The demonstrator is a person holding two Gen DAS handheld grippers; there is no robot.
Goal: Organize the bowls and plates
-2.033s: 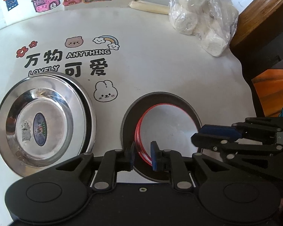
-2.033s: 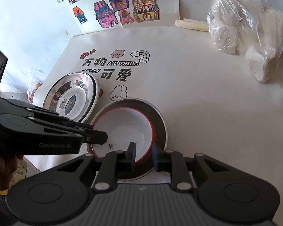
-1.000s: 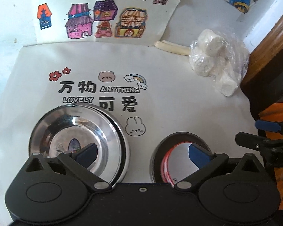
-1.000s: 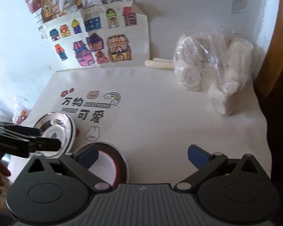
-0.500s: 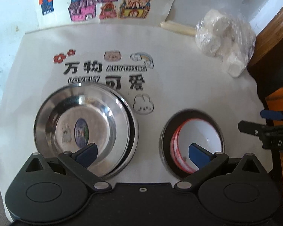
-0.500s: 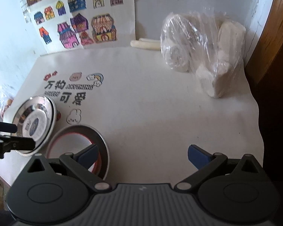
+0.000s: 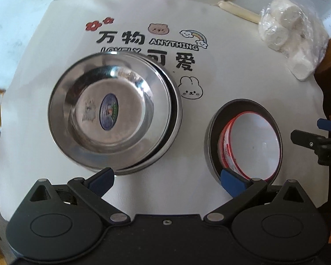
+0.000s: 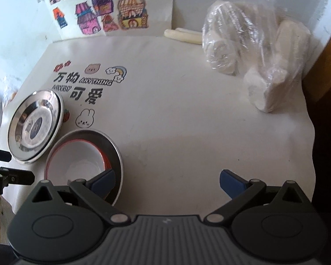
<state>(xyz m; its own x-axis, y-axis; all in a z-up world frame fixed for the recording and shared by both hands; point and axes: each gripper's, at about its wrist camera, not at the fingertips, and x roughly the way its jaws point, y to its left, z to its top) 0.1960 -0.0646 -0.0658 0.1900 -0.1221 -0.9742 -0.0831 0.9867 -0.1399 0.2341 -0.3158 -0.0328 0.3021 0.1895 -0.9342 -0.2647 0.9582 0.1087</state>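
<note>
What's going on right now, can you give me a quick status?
Left gripper open, empty. Right gripper open, empty. Steel plates stacked; white bowl nested in steel bowl. Nothing in the way.

A home: children's house drawings upper left on the wall, cartoon-printed tablecloth below them.

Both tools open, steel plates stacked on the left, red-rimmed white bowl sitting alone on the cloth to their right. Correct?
Not quite. The red-rimmed white bowl is not alone on the cloth: it sits nested inside a larger steel bowl, as the left wrist view shows. The rest holds: the left tool and right tool are both open, and the steel plates are stacked on the left.
</note>
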